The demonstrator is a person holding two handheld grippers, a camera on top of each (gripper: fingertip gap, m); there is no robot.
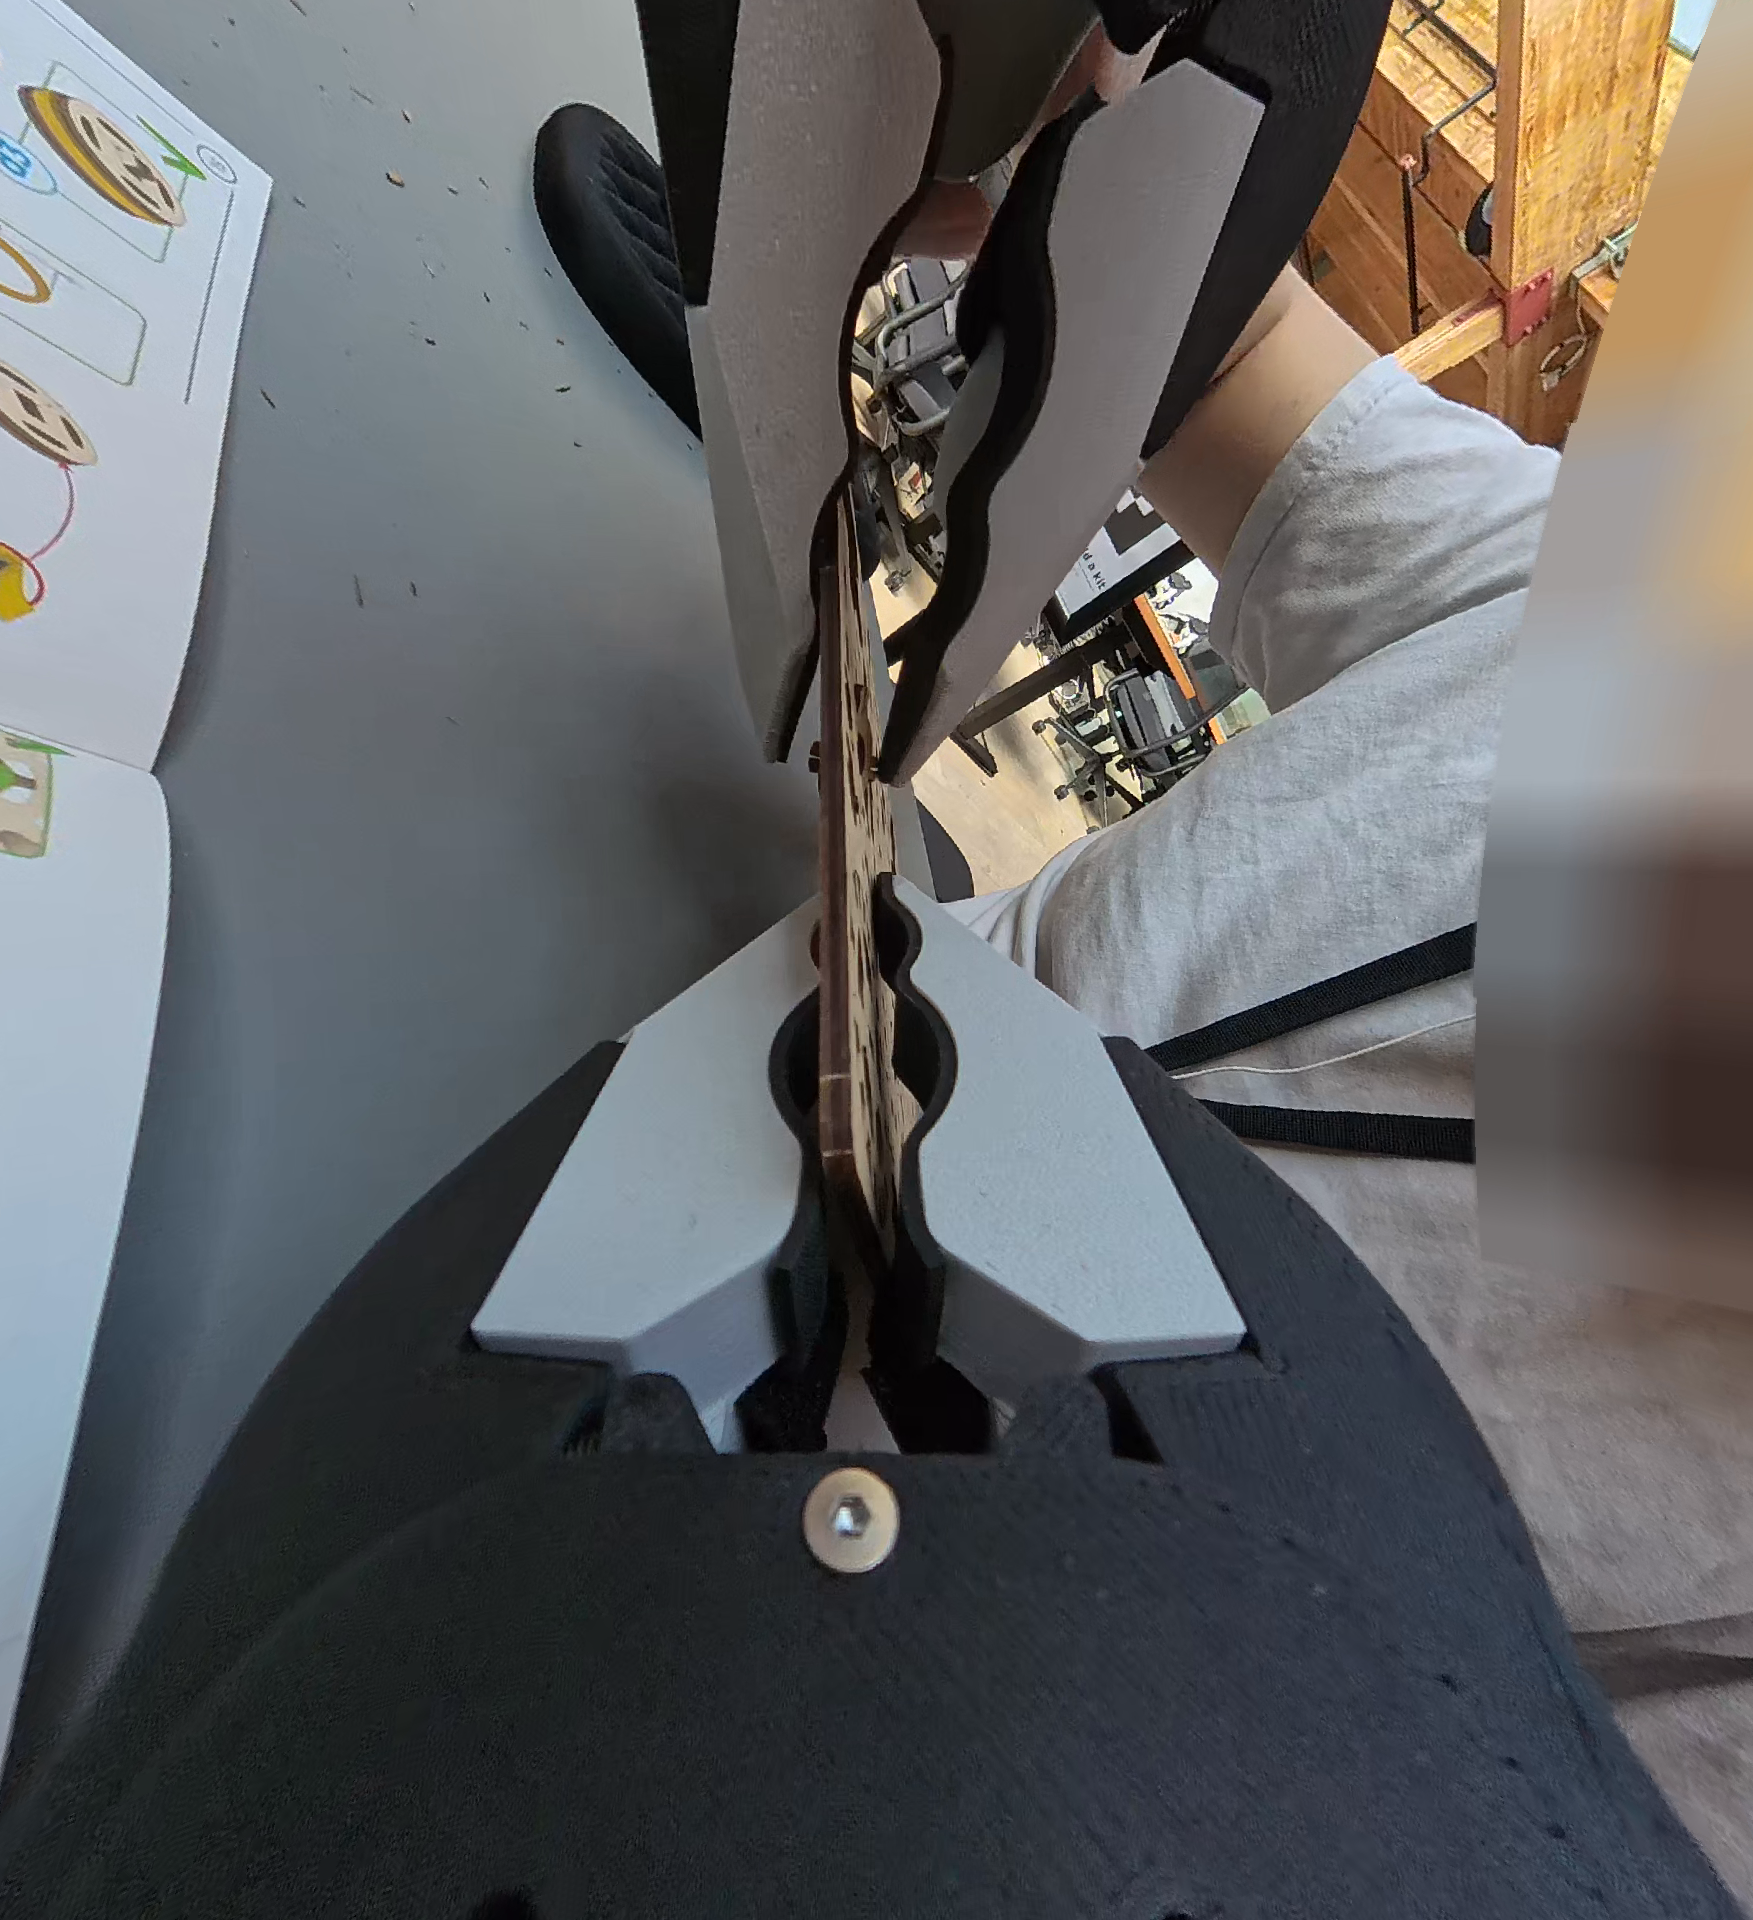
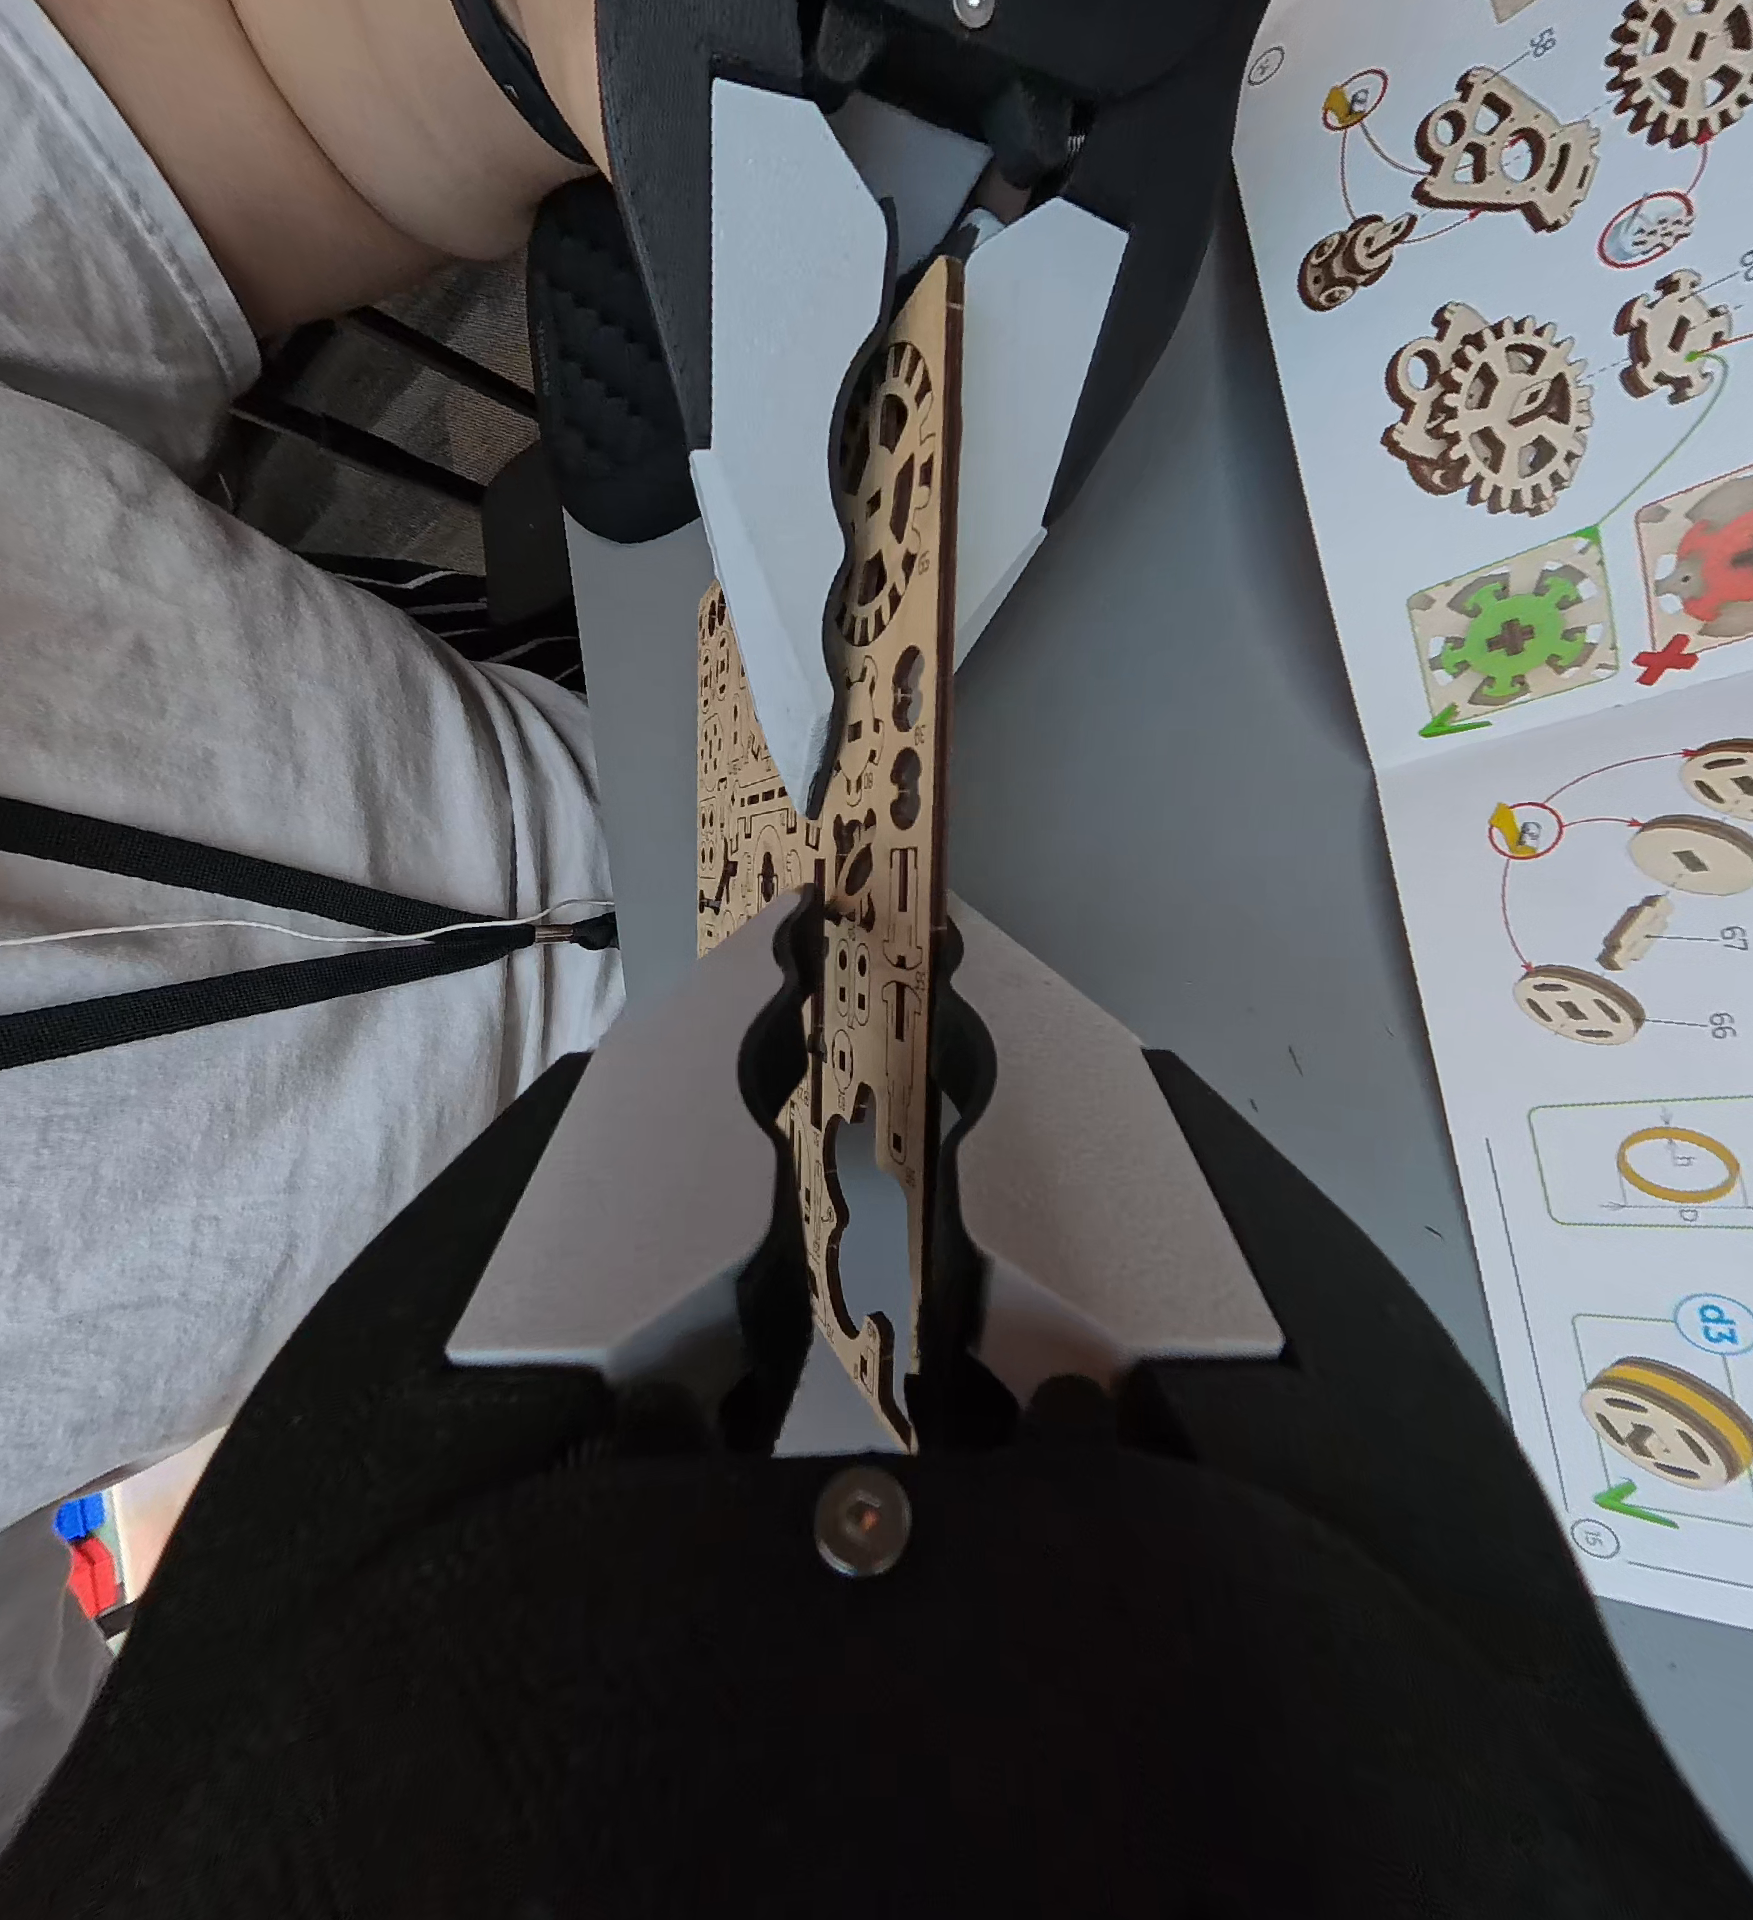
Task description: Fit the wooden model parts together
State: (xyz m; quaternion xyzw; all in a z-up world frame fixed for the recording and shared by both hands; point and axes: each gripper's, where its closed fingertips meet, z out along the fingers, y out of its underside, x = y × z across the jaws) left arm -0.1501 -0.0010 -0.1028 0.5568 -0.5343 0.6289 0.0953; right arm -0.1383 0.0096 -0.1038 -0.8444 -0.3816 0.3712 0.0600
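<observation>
left fingers pinching one end of sheet, edge-on | right fingers pinching the opposite end of sheet, cut-outs showing | sheet held between both grippers above tabletop | manual lies open on tabletop beside | person's grey shirt near

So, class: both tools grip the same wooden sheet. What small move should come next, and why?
Probably ease one tool off. The left tool and right tool clamp the wooden sheet from opposite ends, held edge-up above the table. Its parts are mostly unpunched, so one tool needs freeing to press a part out.
</observation>
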